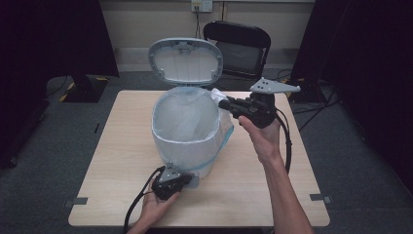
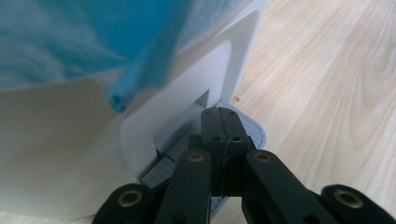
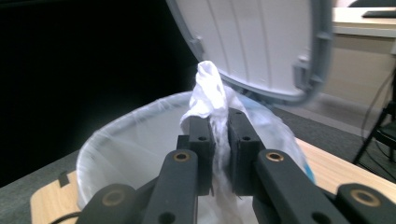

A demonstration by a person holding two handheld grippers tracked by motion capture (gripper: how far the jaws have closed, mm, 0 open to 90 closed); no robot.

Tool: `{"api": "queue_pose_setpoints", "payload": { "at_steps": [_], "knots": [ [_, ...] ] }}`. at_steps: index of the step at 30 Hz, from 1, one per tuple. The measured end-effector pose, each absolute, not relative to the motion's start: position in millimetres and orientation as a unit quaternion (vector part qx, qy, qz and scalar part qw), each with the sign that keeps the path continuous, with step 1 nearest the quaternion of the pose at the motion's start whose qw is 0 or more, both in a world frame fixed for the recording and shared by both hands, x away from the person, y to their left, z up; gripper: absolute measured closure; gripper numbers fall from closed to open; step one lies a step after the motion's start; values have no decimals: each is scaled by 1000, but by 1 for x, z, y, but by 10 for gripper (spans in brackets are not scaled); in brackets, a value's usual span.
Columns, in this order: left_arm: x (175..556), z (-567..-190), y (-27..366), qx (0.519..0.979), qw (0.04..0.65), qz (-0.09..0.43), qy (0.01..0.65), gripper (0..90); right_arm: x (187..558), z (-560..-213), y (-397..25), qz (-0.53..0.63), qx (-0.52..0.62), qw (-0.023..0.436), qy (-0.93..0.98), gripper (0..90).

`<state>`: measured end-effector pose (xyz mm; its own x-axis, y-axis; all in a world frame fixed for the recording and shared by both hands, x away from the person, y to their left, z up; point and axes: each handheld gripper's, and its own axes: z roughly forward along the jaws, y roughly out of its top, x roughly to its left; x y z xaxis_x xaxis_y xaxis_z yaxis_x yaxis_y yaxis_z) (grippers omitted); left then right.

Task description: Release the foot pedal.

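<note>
crumpled white tissue wad rides clamped in my right gripper just over the far right rim of the white pedal bin with its pale blue plastic liner, which stands mid-way on the light wooden table. my left gripper, jaws pressed together with nothing between them, bears down on the grey foot pedal at the bin's base, so the grey-rimmed lid stands upright. i judge the drop needs steady pedal pressure, the wad carried further inward past the rim, then a clean release well clear of the liner's folded edge.
</note>
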<state>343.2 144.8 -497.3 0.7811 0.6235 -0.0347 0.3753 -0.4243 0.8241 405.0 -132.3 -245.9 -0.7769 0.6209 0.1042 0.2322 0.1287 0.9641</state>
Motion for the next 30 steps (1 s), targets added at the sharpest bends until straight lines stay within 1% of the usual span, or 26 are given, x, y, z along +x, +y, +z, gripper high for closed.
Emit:
{"api": "queue_pose_setpoints", "payload": {
  "at_steps": [2,13,18,21,23,24,25,27,28,29,30],
  "knots": [
    [343,-497,145,832,445,139,300,900,408,-242,-122,595,279,153,738,824],
    [343,-498,144,830,448,140,302,900,416,-240,-80,590,249,126,758,823],
    [343,-498,144,830,448,140,302,900,420,-239,-68,582,239,119,768,808],
    [343,-498,144,830,448,140,302,900,423,-239,-63,581,246,124,766,764],
    [343,-498,144,830,448,140,302,900,427,-242,-60,574,252,124,769,698],
    [343,-498,145,830,448,140,302,900,427,-242,-60,574,252,124,769,698],
    [343,-497,145,830,448,140,301,900,429,-244,-59,565,258,129,773,603],
    [343,-497,145,830,448,140,301,900,430,-245,-57,559,260,129,777,593],
    [343,-498,145,830,449,138,301,900,431,-246,-57,556,256,130,780,572],
    [343,-498,145,830,449,138,301,900,433,-247,-55,555,260,128,779,499],
    [343,-498,145,830,449,138,301,900,433,-247,-55,555,260,128,779,499]
  ]
}}
